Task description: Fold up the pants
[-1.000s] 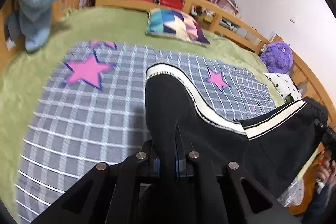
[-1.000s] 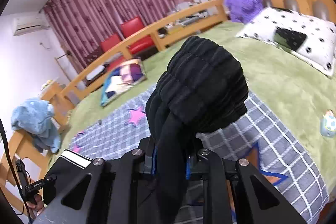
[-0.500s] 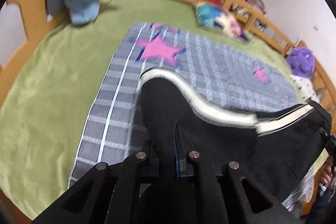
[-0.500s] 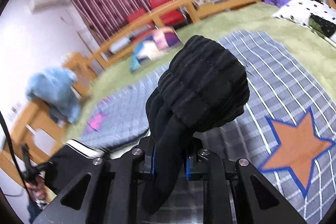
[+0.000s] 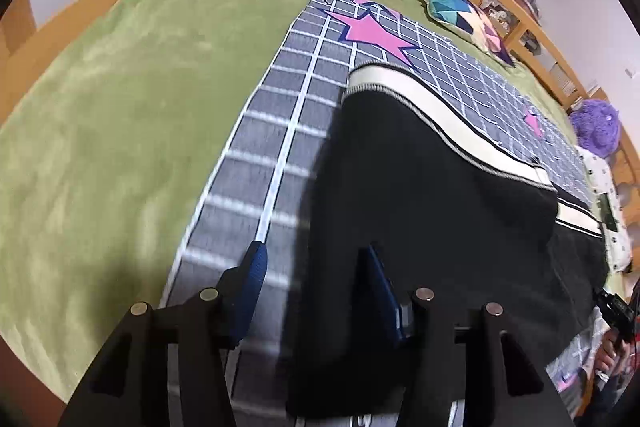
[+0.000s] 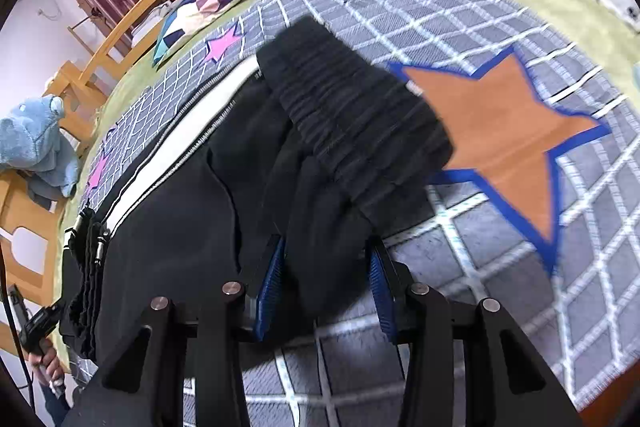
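A: Now, left wrist view. The left gripper (image 5: 314,281) has its jaws opening; black cloth of the pants (image 5: 420,179) lies between them, nearer the inner finger, and no pad presses it. The pants lie flat on the grid mat (image 5: 280,131), white stripe running away from the gripper toward the purple plush (image 5: 596,125).

B: Right wrist view?

A: The right gripper (image 6: 326,285) is likewise opening, cloth between the pads but loose. The ribbed waistband (image 6: 352,107) sits just ahead of it, beside the orange star (image 6: 504,131).

B: Long axis?

A: Judged: along the stripe, gripper to gripper, each hand nearest its own end
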`<action>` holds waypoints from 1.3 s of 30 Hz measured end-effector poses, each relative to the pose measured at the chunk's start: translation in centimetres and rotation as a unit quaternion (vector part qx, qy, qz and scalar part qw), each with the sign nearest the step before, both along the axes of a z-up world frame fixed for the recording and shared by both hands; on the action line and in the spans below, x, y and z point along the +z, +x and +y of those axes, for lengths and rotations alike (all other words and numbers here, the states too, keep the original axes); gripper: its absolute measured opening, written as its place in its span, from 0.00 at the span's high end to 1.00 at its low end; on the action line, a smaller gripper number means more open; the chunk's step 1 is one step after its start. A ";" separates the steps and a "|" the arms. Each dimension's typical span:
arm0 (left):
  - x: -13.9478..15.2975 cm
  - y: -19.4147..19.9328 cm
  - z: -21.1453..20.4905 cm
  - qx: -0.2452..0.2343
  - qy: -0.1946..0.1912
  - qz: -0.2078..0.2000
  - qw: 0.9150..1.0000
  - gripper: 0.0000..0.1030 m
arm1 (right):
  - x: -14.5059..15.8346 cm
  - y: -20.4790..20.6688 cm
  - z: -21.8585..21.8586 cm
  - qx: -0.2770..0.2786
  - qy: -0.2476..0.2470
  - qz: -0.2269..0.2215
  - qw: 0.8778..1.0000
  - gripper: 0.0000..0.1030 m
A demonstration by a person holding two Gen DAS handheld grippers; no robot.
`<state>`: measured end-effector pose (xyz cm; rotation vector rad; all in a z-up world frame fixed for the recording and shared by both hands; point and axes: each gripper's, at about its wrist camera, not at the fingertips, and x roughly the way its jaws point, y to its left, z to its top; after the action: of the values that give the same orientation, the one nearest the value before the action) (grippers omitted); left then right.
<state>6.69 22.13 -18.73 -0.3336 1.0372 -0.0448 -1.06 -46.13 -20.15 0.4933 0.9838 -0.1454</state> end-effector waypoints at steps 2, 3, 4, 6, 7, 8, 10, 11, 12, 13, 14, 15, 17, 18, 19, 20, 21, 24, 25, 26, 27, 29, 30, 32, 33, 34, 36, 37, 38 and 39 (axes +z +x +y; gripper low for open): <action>-0.2 -1.0 0.1 -0.002 -0.020 0.000 1.000 0.50 | 1.8 -0.6 0.4 -0.004 -0.026 -0.009 1.000 0.60; -0.4 -1.6 0.2 -0.002 -0.035 -0.002 0.999 0.50 | 2.6 -0.8 0.6 -0.005 -0.036 -0.015 0.999 0.60; -0.8 -2.0 0.3 0.000 -0.053 -0.002 0.999 0.47 | 3.5 -1.0 1.1 -0.005 -0.052 -0.022 0.998 0.60; -1.6 -2.2 0.4 0.004 -0.075 -0.001 0.997 0.44 | 5.1 -1.5 2.0 -0.001 -0.066 -0.037 0.997 0.60; -2.0 -2.2 0.3 0.007 -0.081 0.001 0.997 0.44 | 5.9 -1.6 2.6 0.004 -0.068 -0.045 0.997 0.60; -2.1 -2.2 0.3 0.008 -0.081 0.004 0.997 0.44 | 6.6 -1.2 3.1 0.007 -0.069 -0.049 0.996 0.60; -2.1 -2.0 0.2 0.007 -0.096 0.000 0.995 0.43 | 7.4 -1.3 4.4 0.016 -0.073 -0.057 0.996 0.60; -2.4 -1.8 0.1 0.008 -0.109 0.005 0.994 0.43 | 7.7 -1.5 4.9 0.020 -0.072 -0.058 0.995 0.60; -2.7 -1.6 -0.1 0.011 -0.108 0.010 0.994 0.43 | 7.8 -1.5 5.4 0.023 -0.071 -0.058 0.996 0.60; -2.9 -1.4 -0.4 0.013 -0.101 0.012 0.995 0.43 | 7.7 -1.4 5.9 0.023 -0.068 -0.057 0.996 0.60; -2.7 -1.4 -0.9 0.011 -0.087 0.008 0.996 0.43 | 7.4 -1.1 6.6 0.025 -0.061 -0.052 0.996 0.60; -2.5 -1.4 -1.3 0.010 -0.076 0.004 0.997 0.44 | 7.2 -1.0 6.9 0.027 -0.056 -0.048 0.997 0.60; -2.3 -1.5 -1.6 0.009 -0.067 0.000 0.998 0.53 | 6.5 -1.0 7.6 0.029 -0.050 -0.038 0.998 0.60; -2.1 -1.5 -1.8 0.009 -0.060 -0.002 0.998 0.60 | 6.3 -1.1 7.8 0.029 -0.050 -0.036 0.998 0.60; -1.9 -1.6 -1.9 0.009 -0.057 -0.005 0.998 0.65 | 6.2 -1.2 8.0 0.028 -0.049 -0.035 0.998 0.60; -1.6 -1.6 -1.9 0.008 -0.054 -0.008 0.998 0.69 | 6.0 -1.3 8.1 0.029 -0.046 -0.032 0.998 0.60; -1.1 -1.7 -2.0 0.010 -0.050 -0.013 0.999 0.75 | 5.9 -1.3 8.1 0.028 -0.043 -0.031 0.998 0.60; 0.9 -1.8 -2.6 0.013 -0.026 -0.032 0.999 0.81 | 6.0 -1.6 8.0 0.025 -0.035 -0.030 0.999 0.60; 1.8 -1.9 -3.2 0.014 -0.006 -0.042 0.999 0.82 | 6.1 -1.7 7.8 0.025 -0.033 -0.032 0.999 0.60; 2.6 -1.9 -3.8 0.012 0.011 -0.051 0.999 0.82 | 6.2 -1.8 7.8 0.025 -0.032 -0.033 0.999 0.60; 3.9 -1.9 -5.0 0.009 0.043 -0.063 0.997 0.82 | 6.4 -1.9 7.6 0.025 -0.034 -0.035 0.998 0.60; 6.0 -1.7 -7.2 0.000 0.094 -0.079 0.992 0.83 | 6.7 -2.1 7.2 0.028 -0.040 -0.039 0.998 0.60; 7.4 -1.5 -8.8 -0.006 0.121 -0.090 0.989 0.83 | 6.9 -2.2 7.0 0.030 -0.042 -0.040 0.998 0.60; 9.2 -1.5 -10.6 -0.015 0.139 -0.103 0.985 0.83 | 7.1 -2.4 6.6 0.034 -0.046 -0.044 0.997 0.60; 10.3 -1.3 -11.9 -0.023 0.146 -0.110 0.983 0.83 | 7.2 -2.5 6.3 0.037 -0.049 -0.045 0.997 0.60; 11.2 -1.1 -13.1 -0.031 0.149 -0.116 0.982 0.83 | 7.3 -2.5 6.2 0.039 -0.052 -0.045 0.997 0.60; 13.1 -1.0 -15.8 -0.052 0.153 -0.129 0.978 0.83 | 7.3 -2.6 5.4 0.043 -0.059 -0.047 0.996 0.60; 13.9 -1.0 -17.5 -0.065 0.153 -0.137 0.977 0.84 | 7.1 -2.6 4.9 0.043 -0.060 -0.047 0.996 0.60; 14.5 -1.2 -18.5 -0.074 0.151 -0.142 0.976 0.84 | 7.0 -2.6 4.5 0.044 -0.058 -0.047 0.996 0.60; 15.2 -1.2 -20.1 -0.089 0.143 -0.146 0.975 0.84 | 6.8 -2.6 3.9 0.046 -0.053 -0.047 0.996 0.60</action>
<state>5.46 1.98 -3.58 0.0309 0.7645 -0.1020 -3.68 -42.20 -13.37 0.3547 0.9001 -0.0907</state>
